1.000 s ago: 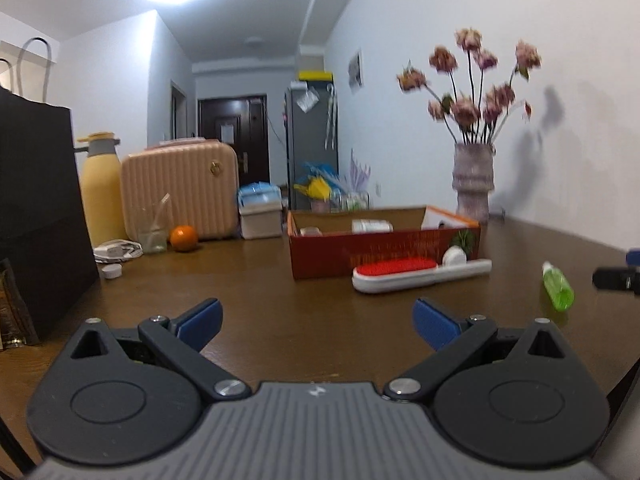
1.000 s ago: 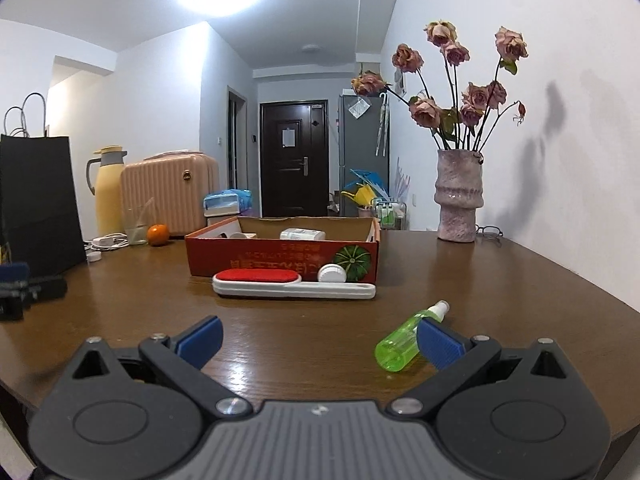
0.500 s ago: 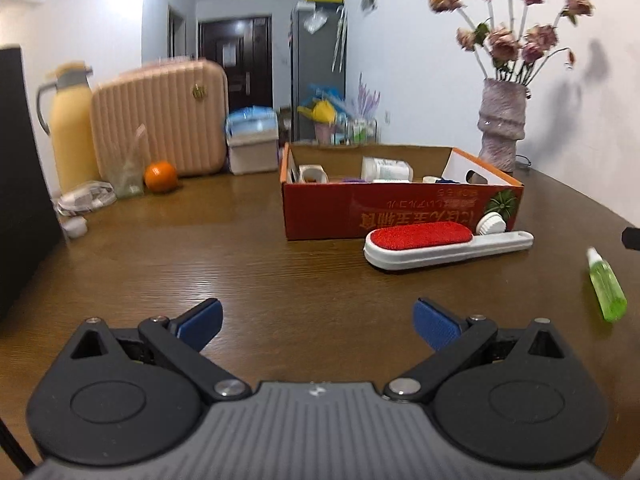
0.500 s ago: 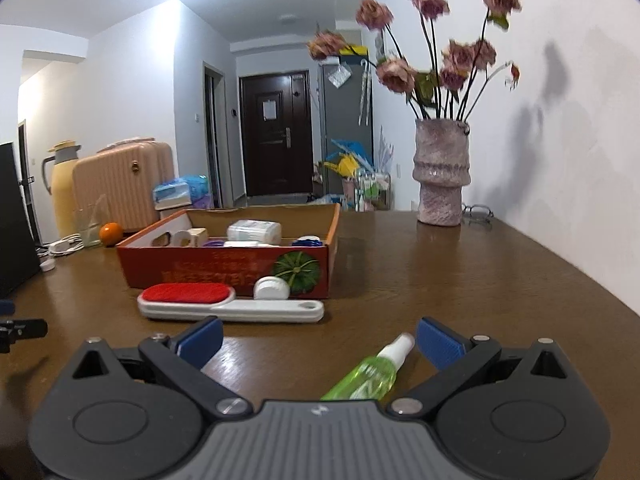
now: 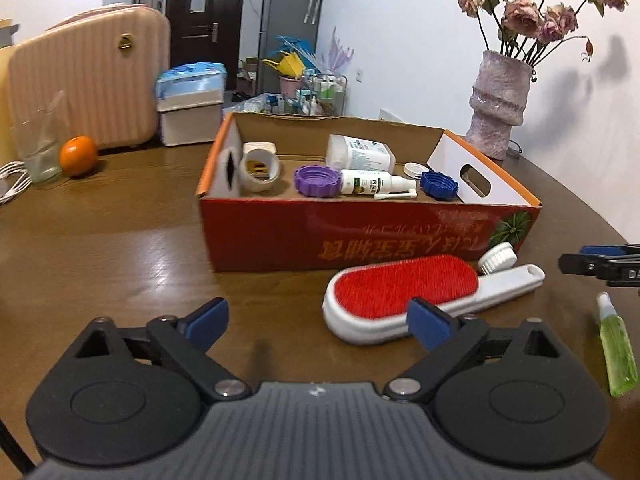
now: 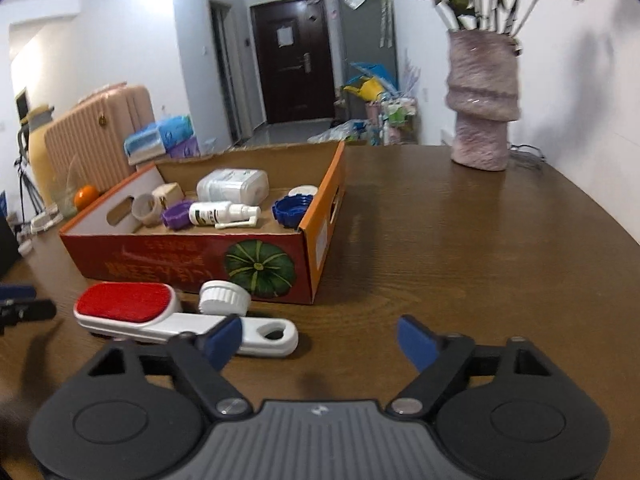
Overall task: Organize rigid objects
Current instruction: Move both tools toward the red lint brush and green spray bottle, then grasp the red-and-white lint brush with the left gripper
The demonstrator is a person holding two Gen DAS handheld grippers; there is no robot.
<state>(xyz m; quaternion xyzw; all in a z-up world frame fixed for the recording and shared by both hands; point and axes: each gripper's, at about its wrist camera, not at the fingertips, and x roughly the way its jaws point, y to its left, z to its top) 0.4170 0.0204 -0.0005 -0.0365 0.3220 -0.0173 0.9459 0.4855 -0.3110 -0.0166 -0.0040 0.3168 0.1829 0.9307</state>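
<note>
An open red cardboard box (image 5: 360, 236) (image 6: 192, 256) stands on the wooden table and holds a white bottle, a spray bottle, purple and blue lids and a tape roll. In front of it lie a white lint brush with a red pad (image 5: 416, 296) (image 6: 160, 312), a white cap (image 5: 498, 256) (image 6: 224, 298) and a green spray bottle (image 5: 616, 356). My left gripper (image 5: 318, 318) is open, above the table just left of the brush. My right gripper (image 6: 320, 338) is open, over the table by the brush handle; its finger shows in the left wrist view (image 5: 600, 264).
A pink vase of dried roses (image 5: 502, 108) (image 6: 480, 104) stands at the back right. A pink suitcase (image 5: 80, 76), an orange (image 5: 78, 156), a glass and a tissue box (image 5: 190, 104) stand at the back left. The table edge curves round on the right.
Both grippers have moved forward and tilted down toward the box and brush. The green spray bottle has left the right wrist view. Both grippers stay open.
</note>
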